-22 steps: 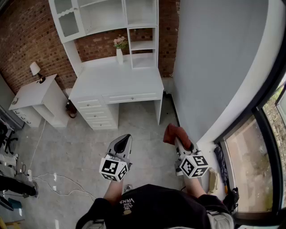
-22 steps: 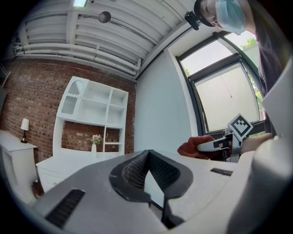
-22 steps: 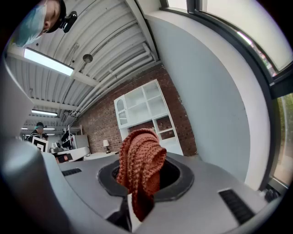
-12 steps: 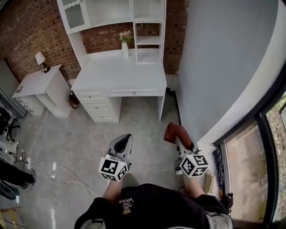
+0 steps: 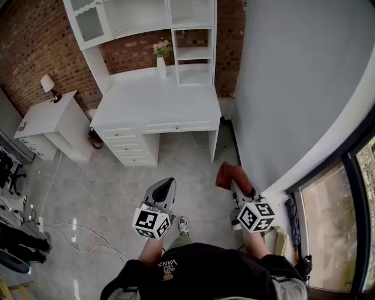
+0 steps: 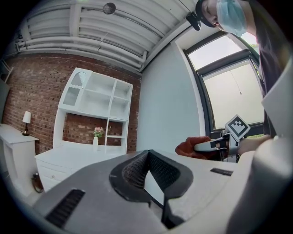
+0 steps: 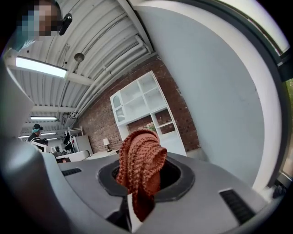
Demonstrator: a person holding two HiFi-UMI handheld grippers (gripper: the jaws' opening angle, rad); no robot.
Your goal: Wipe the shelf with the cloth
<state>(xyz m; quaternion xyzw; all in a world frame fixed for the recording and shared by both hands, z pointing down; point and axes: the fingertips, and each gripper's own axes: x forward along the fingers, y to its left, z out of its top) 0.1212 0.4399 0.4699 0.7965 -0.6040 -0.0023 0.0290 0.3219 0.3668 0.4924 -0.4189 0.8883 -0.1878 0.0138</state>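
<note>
While bunched, cloth (image 5: 231, 174) within right tool (image 7: 139, 189)

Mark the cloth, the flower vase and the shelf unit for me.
cloth (image 7: 139, 164), right gripper view, bunched knit middle.
flower vase (image 5: 161, 68), head view, white body.
shelf unit (image 5: 137, 17), head view, upper open compartment.

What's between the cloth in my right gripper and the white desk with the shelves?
Only bare grey floor, per the head view. The right gripper, shut on the cloth, is well short of the desk.
</note>
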